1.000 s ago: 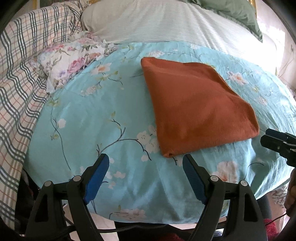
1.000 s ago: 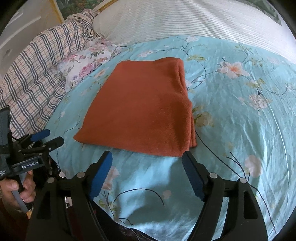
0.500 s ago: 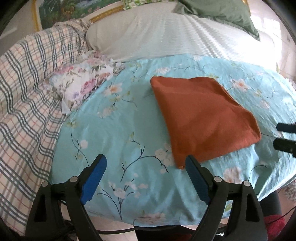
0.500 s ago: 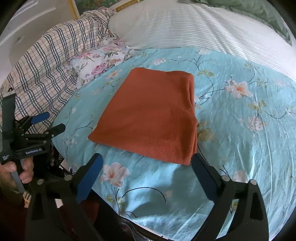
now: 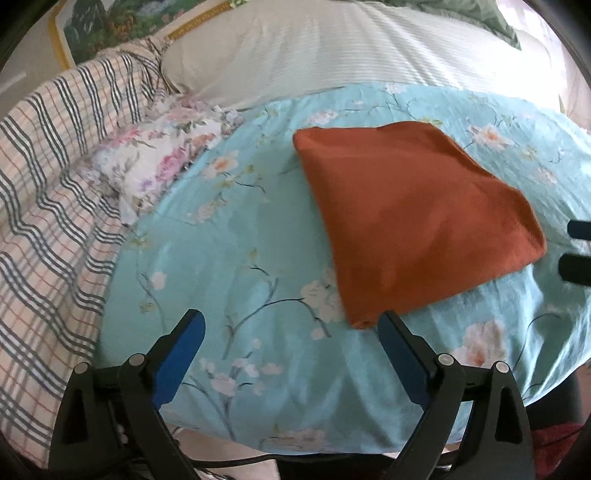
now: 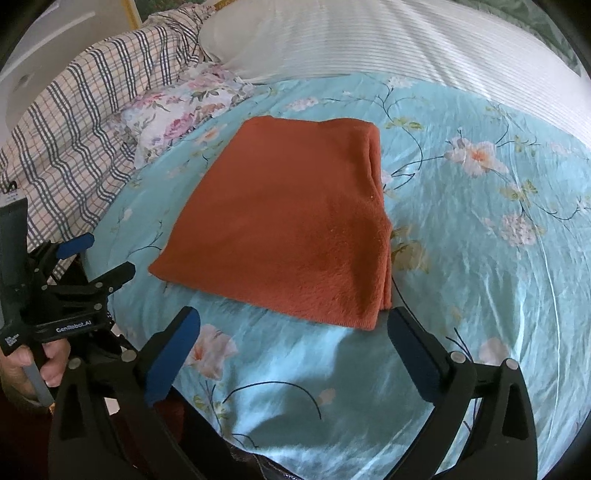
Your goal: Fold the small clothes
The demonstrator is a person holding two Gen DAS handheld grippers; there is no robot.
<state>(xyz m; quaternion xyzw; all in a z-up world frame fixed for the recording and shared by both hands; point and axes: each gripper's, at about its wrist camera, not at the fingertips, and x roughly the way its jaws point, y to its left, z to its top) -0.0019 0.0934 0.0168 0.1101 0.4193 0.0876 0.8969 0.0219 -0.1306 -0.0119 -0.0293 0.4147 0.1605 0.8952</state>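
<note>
A rust-orange folded cloth lies flat on the turquoise floral bedsheet; it also shows in the right wrist view, with stacked layers along its right edge. My left gripper is open and empty, hovering over the sheet near the cloth's near corner. My right gripper is open and empty, just in front of the cloth's near edge. The left gripper also shows at the left of the right wrist view, open, held by a hand. The right gripper's fingertips poke in at the right edge of the left wrist view.
A floral-print cloth lies at the sheet's far left beside a plaid blanket. A white striped pillow sits behind, with a green pillow at the far right. The bed's near edge drops off just ahead of the grippers.
Both grippers have pulled back and up from the folded cloth, which now looks smaller and farther off. The cloth has not moved. Both stay open.
</note>
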